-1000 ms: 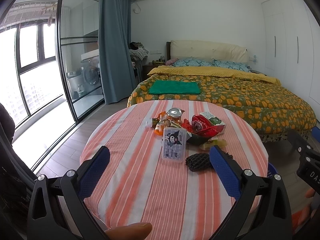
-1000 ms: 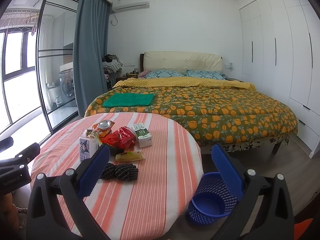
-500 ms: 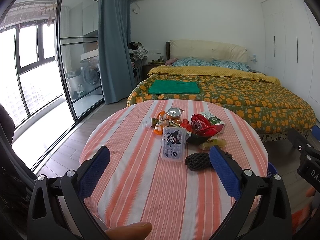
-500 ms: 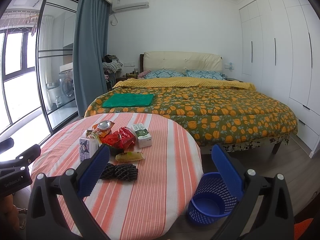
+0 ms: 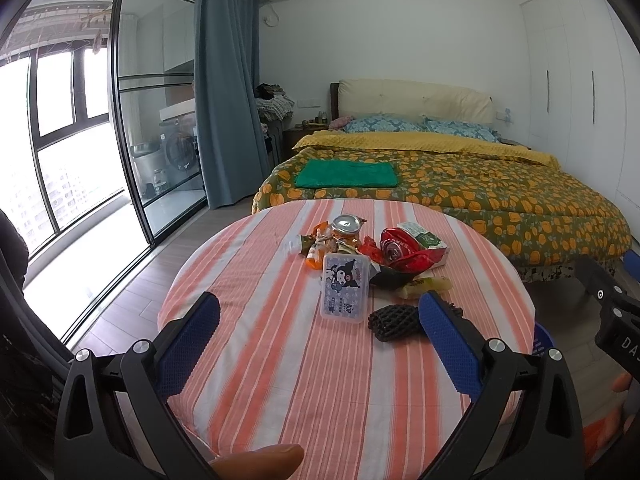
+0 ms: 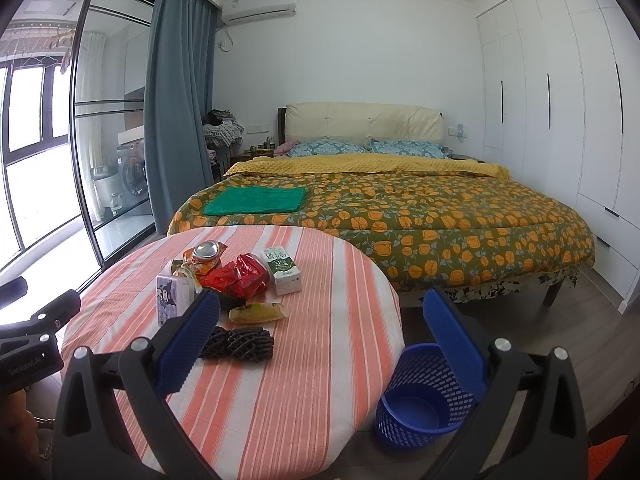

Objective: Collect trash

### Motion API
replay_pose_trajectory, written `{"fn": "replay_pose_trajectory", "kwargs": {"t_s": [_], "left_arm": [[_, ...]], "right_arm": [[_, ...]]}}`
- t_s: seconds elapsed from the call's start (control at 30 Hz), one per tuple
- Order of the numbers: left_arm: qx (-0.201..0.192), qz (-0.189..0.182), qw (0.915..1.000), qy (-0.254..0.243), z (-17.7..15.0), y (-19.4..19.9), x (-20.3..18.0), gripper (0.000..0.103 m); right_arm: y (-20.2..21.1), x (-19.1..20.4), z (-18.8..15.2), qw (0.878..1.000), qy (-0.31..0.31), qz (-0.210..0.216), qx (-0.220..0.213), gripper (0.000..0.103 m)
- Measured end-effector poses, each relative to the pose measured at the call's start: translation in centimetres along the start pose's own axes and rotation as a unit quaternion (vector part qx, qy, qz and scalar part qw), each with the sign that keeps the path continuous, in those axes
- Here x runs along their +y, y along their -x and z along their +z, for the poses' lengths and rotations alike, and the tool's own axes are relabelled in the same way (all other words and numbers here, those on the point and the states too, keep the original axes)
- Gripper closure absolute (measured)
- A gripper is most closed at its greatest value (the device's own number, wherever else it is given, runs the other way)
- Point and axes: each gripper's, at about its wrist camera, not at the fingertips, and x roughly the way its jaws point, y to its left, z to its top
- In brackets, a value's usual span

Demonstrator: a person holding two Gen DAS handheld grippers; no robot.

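Note:
A heap of trash lies mid-table on the striped round table [image 5: 280,360]: a clear plastic box with a cartoon label [image 5: 345,293], a black foam net [image 5: 394,322], a red crumpled wrapper [image 5: 404,250], a small jar with a metal lid [image 5: 346,229] and a green-white carton [image 6: 282,271]. The black net [image 6: 240,343] and a yellowish wrapper [image 6: 258,313] also show in the right wrist view. My left gripper [image 5: 320,344] hangs open over the near table edge, short of the heap. My right gripper [image 6: 322,344] is open above the table's right side. A blue mesh bin [image 6: 424,396] stands on the floor beside the table.
A bed [image 6: 400,216] with an orange-flowered cover and a folded green towel [image 6: 254,200] fills the room behind the table. Glass sliding doors [image 5: 152,120] and a curtain stand left, white wardrobes [image 6: 560,100] right. Bare wooden floor runs between table and bed.
Both views have barely shifted; the grippers stay open and the trash has not moved.

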Motion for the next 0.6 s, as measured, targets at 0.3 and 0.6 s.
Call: {"fn": "replay_pose_trajectory", "kwargs": {"t_s": [0.3,0.6], "left_arm": [[0.001,0.000,1.0000,0.001,0.15,-0.01,0.05,0.004],[0.001,0.000,1.0000,0.000,0.39,-0.06,0.11,0.004]], "right_arm": [[0.01,-0.04,-0.01,1.000,0.000,0.000,0.000,0.005],[0.00,-0.19,0.07,1.000,-0.002,-0.002,-0.001,0.005]]}}
